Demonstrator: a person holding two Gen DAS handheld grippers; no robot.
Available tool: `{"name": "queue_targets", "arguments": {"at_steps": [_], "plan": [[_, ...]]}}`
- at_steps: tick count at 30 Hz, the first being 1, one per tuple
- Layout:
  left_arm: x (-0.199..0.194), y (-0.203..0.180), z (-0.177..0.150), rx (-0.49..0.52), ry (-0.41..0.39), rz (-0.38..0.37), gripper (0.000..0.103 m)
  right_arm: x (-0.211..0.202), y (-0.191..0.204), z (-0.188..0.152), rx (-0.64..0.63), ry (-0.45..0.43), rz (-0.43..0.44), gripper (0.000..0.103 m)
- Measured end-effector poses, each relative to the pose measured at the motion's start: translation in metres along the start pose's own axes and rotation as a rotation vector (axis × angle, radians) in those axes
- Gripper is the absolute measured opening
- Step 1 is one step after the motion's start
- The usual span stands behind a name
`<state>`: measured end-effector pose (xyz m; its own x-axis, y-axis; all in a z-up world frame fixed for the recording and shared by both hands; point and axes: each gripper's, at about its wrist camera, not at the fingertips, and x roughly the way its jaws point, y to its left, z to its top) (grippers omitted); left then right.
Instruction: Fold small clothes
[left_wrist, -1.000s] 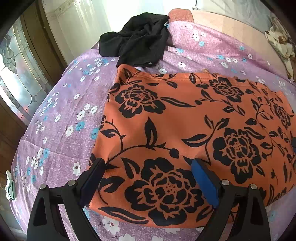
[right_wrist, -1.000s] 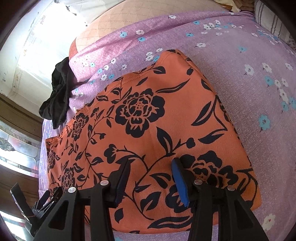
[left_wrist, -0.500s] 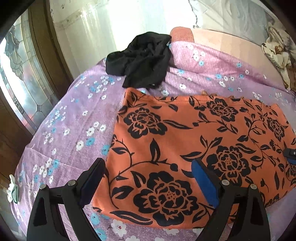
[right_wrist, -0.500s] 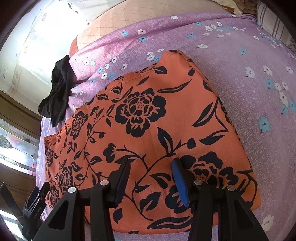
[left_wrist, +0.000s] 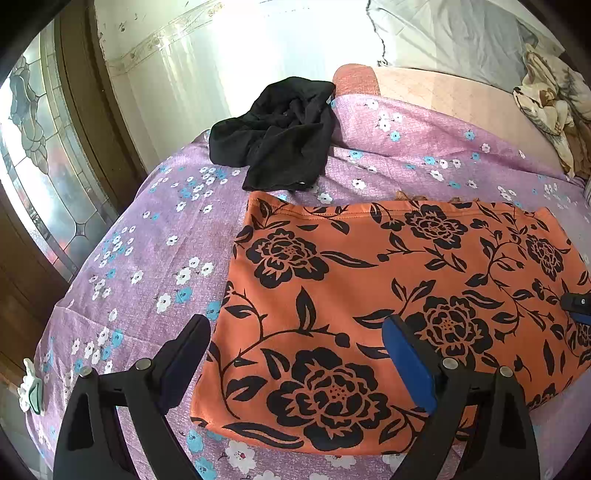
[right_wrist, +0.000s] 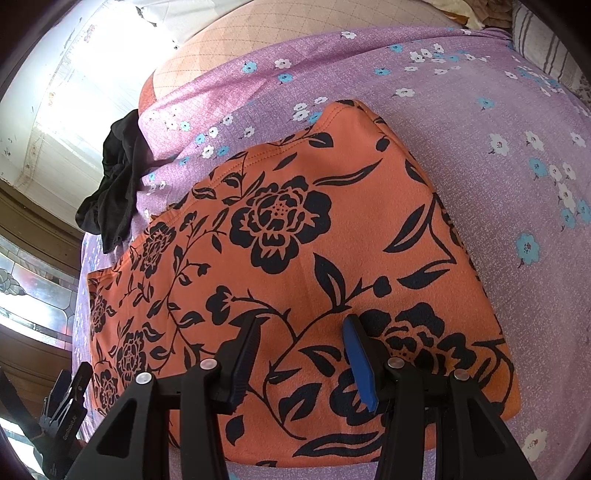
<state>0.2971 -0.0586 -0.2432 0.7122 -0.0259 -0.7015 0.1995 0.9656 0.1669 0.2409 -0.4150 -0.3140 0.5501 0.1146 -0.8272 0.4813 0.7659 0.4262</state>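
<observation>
An orange garment with black flowers (left_wrist: 388, 291) lies flat in a folded rectangle on the purple flowered bedsheet (left_wrist: 155, 258); it also shows in the right wrist view (right_wrist: 295, 258). My left gripper (left_wrist: 295, 343) is open and empty, above the garment's near left corner. My right gripper (right_wrist: 301, 343) is open and empty over the garment's near right part. The right gripper's tip (left_wrist: 576, 306) shows at the left view's right edge. The left gripper (right_wrist: 62, 406) shows at the right view's lower left.
A crumpled black garment (left_wrist: 277, 136) lies behind the orange one, near the bed's far edge. A stained-glass window (left_wrist: 40, 166) and a wooden frame stand to the left. A pillow (right_wrist: 550, 44) lies at the far right. A peach mattress (left_wrist: 443, 96) shows beyond the sheet.
My left gripper has pulled back and up from the garment, so more of the bed and wall shows. My right gripper has barely moved. Both stay open.
</observation>
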Motion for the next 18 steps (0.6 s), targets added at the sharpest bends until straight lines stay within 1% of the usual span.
{"name": "queue_targets", "arguments": {"at_steps": [4,6,8,12,14,15,16,17,18], "plan": [[0.004,0.004,-0.001,-0.021,0.030,-0.016,0.094,0.000,0.000,0.001,-0.001,0.000,0.000,0.051],[0.008,0.013,-0.001,-0.068,0.069,-0.037,0.094,0.000,0.000,0.001,0.001,0.000,0.001,0.051],[0.012,0.026,-0.002,-0.121,0.096,-0.039,0.094,-0.002,0.000,0.002,0.001,-0.003,0.006,0.051],[0.017,0.061,-0.009,-0.224,0.135,0.028,0.094,-0.010,0.000,0.002,0.012,-0.011,0.047,0.051],[0.020,0.075,-0.015,-0.253,0.158,0.067,0.093,-0.013,0.002,0.001,0.006,-0.016,0.043,0.051],[0.024,0.080,-0.020,-0.261,0.176,0.080,0.085,-0.014,0.004,0.001,0.006,-0.016,0.041,0.051],[0.029,0.084,-0.024,-0.260,0.202,0.087,0.074,-0.015,0.003,-0.002,0.012,-0.002,0.031,0.051],[0.035,0.085,-0.029,-0.253,0.236,0.089,0.070,-0.015,0.003,-0.002,0.012,-0.002,0.031,0.051],[0.041,0.087,-0.035,-0.260,0.266,0.070,0.065,-0.013,0.002,-0.003,0.016,0.015,0.012,0.051]]}}
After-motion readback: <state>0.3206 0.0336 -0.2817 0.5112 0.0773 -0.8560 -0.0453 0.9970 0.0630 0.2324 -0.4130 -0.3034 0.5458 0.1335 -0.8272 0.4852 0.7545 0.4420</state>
